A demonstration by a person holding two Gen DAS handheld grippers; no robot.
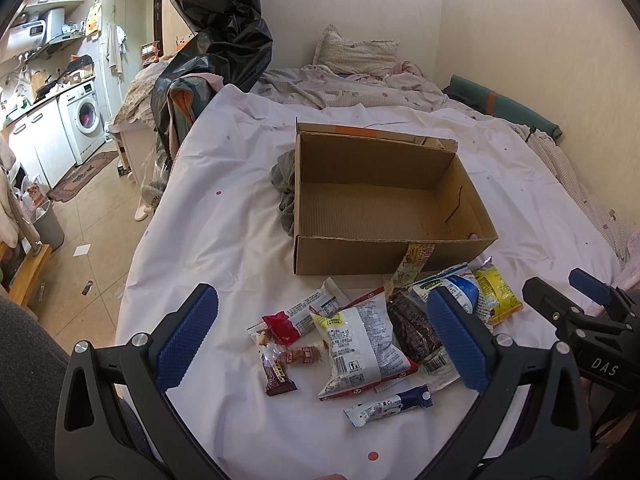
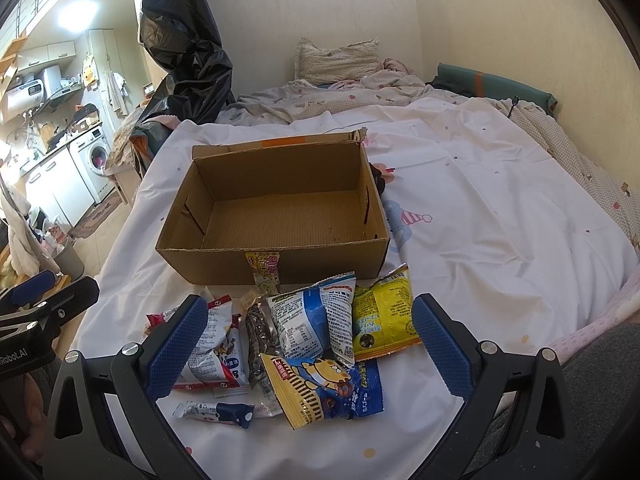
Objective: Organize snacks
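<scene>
I am holding both tools above a heap of snack packets lying on the white dotted bedsheet (image 2: pixel 480 208), just in front of the open brown cardboard box (image 2: pixel 280 216), which is sitting empty at twelve o'clock from the pile. My left gripper (image 1: pixel 322 332) is hanging spread wide with nothing between its blue pads, straddling the white crinkly pouch with black print (image 1: pixel 356 344) and the small red sweet wrapper (image 1: pixel 282 326) at its nine o'clock. My right gripper (image 2: pixel 310 340) is likewise gaping and empty, framing the blue and white puffed bag (image 2: pixel 316 320), the yellow foil bag (image 2: pixel 384 320) at its three o'clock, and the blue and yellow cartoon-cat packet (image 2: pixel 324 388) at six o'clock. I am judging these as light, air-filled, slick films that will crumple and slide, so I am planning to pinch each by its flat crimped seam rather than the belly, gently, as the contents are probably brittle. Nothing is in the box yet.
</scene>
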